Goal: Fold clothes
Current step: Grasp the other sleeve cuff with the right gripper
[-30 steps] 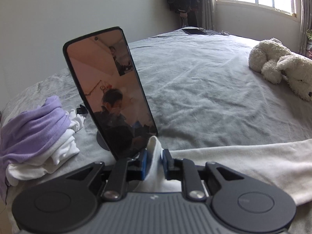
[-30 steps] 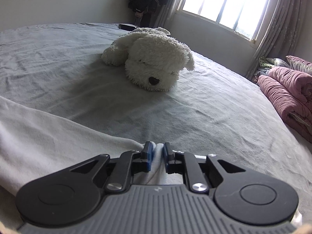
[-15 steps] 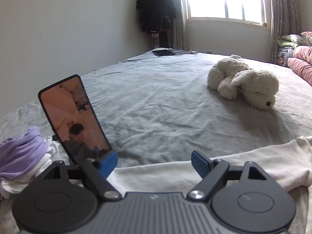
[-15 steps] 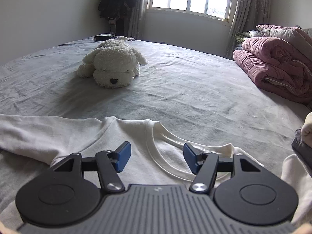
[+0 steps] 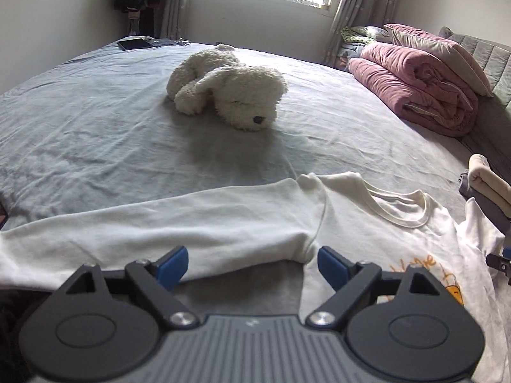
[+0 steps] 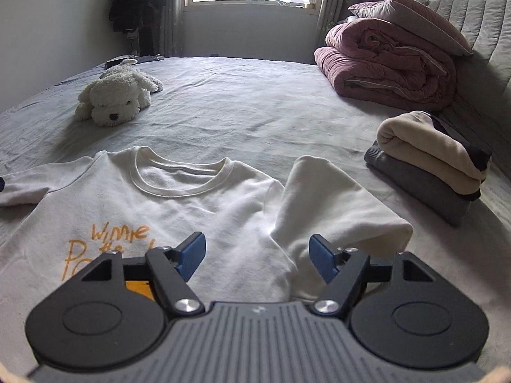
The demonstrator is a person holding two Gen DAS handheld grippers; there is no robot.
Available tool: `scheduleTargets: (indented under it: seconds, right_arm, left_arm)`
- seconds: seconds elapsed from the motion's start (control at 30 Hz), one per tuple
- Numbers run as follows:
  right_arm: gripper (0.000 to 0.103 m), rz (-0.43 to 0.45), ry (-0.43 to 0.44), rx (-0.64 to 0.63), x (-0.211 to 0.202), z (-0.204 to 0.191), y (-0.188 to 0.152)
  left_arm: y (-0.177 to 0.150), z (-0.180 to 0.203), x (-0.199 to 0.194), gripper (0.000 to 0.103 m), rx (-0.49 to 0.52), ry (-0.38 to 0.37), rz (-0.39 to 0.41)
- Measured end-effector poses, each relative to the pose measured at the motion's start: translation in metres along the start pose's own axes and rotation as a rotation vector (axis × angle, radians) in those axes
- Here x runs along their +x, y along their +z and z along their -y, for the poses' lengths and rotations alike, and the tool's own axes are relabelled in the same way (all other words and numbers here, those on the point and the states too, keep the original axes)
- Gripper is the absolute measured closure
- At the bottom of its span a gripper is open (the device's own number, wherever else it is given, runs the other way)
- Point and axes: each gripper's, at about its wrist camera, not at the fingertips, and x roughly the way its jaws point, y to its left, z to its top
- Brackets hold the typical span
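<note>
Bedding fills the left wrist view: a wide bed under a wrinkled grey sheet. The left gripper, black-armed with blue pads, has just been opening and its jaws now stand wide, with nothing pressed between them. Beyond the pads a white long-sleeved cotton shirt with orange lettering lies flat on the sheet, one long sleeve stretched out left of the shirt's body and its ribbed neckline at the side away from the camera. A fluffy white stuffed toy dog lies farther up the bed than the shirt, well apart from it. A rolled dusty-pink quilt sits to the right of the dog, near the window.

In the right wrist view the right gripper hovers over the shirt's lower chest; its jaws too have just been opening and stand wide, gripping nothing. The shirt lies face up, collar toward the window. Its right-hand sleeve is doubled over just beside the body. A stack of folded cream and grey clothes rests right of the shirt, near but apart. The toy dog lies up and left of the shirt's collar; the pink quilt is beyond the folded stack.
</note>
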Motion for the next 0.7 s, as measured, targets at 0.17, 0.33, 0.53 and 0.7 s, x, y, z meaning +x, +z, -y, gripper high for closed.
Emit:
scheduleTargets:
  seconds: [0.17,0.33,0.53,0.7]
  right_arm:
    - [0.027,-0.043,0.022,0.064,-0.009,0.034,-0.018]
    - [0.025,-0.040,0.069,0.156,-0.013,0.066,-0.035]
    - [0.029,-0.039,0.211,0.312,-0.005,0.102,-0.062]
    - [0.031,0.025,0.305,0.452,0.013,0.121,-0.060]
  left_arm:
    - [0.005,0.044,0.001,0.009,0.038,-0.047,-0.013]
    - [0.008,0.089,0.007,0.008,0.043,-0.123,-0.071]
    - [0.006,0.155,0.011,0.009,0.159,-0.229,-0.129]
    - [-0.003,0.204,0.025,0.009,0.214,-0.285,-0.099]
